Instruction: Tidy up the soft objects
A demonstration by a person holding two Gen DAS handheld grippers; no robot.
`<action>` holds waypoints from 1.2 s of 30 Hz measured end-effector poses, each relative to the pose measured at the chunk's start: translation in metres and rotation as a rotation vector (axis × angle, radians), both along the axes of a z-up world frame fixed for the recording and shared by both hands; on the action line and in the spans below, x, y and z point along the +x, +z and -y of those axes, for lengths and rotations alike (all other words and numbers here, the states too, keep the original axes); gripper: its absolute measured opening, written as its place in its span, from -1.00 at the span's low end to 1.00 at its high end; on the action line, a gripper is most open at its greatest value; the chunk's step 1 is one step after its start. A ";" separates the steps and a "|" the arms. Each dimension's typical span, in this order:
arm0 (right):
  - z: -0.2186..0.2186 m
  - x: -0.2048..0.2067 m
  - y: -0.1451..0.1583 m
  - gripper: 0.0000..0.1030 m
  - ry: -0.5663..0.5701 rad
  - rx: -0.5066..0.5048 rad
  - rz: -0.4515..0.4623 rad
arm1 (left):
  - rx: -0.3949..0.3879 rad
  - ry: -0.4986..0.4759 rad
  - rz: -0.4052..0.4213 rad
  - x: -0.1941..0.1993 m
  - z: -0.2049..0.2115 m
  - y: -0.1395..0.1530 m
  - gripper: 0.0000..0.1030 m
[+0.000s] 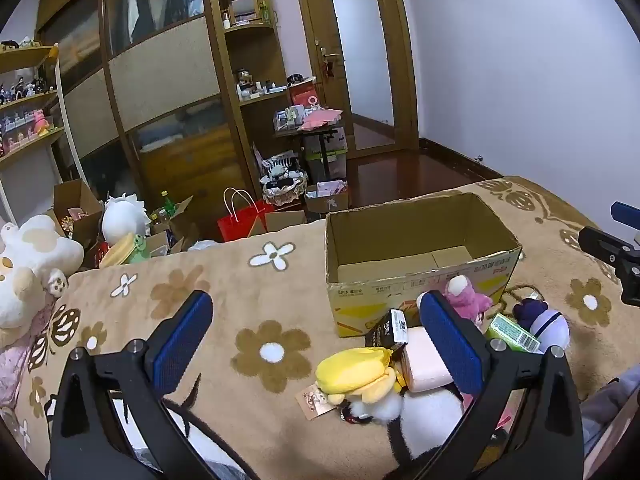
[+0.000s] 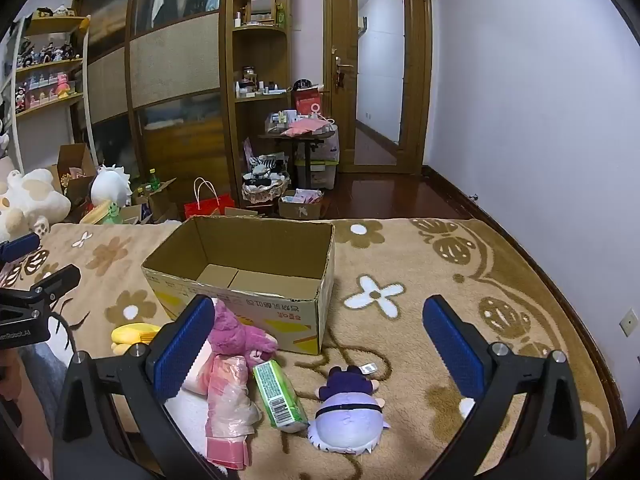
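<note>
An open empty cardboard box (image 1: 424,264) (image 2: 248,280) stands on the flowered blanket. In front of it lie a yellow plush (image 1: 354,372) (image 2: 130,334), a pink plush bear (image 1: 466,298) (image 2: 240,334), a purple and lilac plush (image 1: 546,326) (image 2: 350,416), a green packet (image 1: 512,334) (image 2: 280,396), a pink plastic bag roll (image 2: 230,404) and a dark carton (image 1: 390,330). My left gripper (image 1: 316,340) is open and empty above the blanket, left of the pile. My right gripper (image 2: 320,344) is open and empty above the purple plush.
A large cream plush (image 1: 28,264) lies at the blanket's left end. Beyond the bed's far edge the floor holds boxes, a red bag (image 1: 240,222) and a white plush (image 1: 122,218). Wardrobe, shelves and a door stand behind.
</note>
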State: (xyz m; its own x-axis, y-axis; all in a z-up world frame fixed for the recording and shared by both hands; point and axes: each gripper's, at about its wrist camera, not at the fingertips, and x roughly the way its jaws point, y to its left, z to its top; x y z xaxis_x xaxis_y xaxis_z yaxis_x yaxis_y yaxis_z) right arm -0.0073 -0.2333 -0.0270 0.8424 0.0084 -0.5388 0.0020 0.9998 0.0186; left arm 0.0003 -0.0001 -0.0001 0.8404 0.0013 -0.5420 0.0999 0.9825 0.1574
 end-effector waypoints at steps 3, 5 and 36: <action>0.000 0.000 0.000 1.00 -0.001 -0.001 0.002 | 0.004 0.003 0.001 0.000 0.001 0.000 0.99; 0.000 0.000 0.000 1.00 -0.001 -0.003 0.003 | 0.009 0.007 0.002 -0.001 0.003 -0.004 0.99; -0.001 -0.001 -0.002 1.00 0.001 0.003 -0.003 | -0.004 0.015 -0.020 0.001 -0.008 -0.008 0.99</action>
State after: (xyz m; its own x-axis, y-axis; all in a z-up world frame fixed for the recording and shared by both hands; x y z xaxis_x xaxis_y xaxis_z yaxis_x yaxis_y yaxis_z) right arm -0.0086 -0.2318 -0.0288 0.8410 0.0111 -0.5410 0.0010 0.9998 0.0220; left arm 0.0008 0.0075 -0.0077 0.8291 0.0120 -0.5590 0.0883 0.9844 0.1520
